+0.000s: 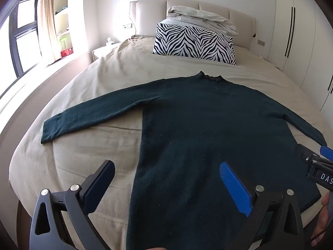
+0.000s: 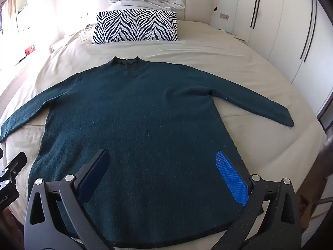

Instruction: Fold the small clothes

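Note:
A dark teal long-sleeved sweater [image 1: 197,129] lies flat on the beige bed sheet [image 1: 87,162], collar toward the headboard and both sleeves spread out; it also shows in the right wrist view [image 2: 141,120]. My left gripper [image 1: 166,170] is open and empty, held above the sweater's lower left edge. My right gripper [image 2: 162,160] is open and empty above the sweater's lower hem. The right gripper's body shows at the right edge of the left wrist view [image 1: 316,164].
A zebra-print pillow [image 2: 135,26] and a bundled white duvet [image 2: 145,0] sit at the headboard. White wardrobes [image 2: 276,31] stand on the right. A window with curtains [image 1: 31,37] is on the left. The bed's foot edge is near me.

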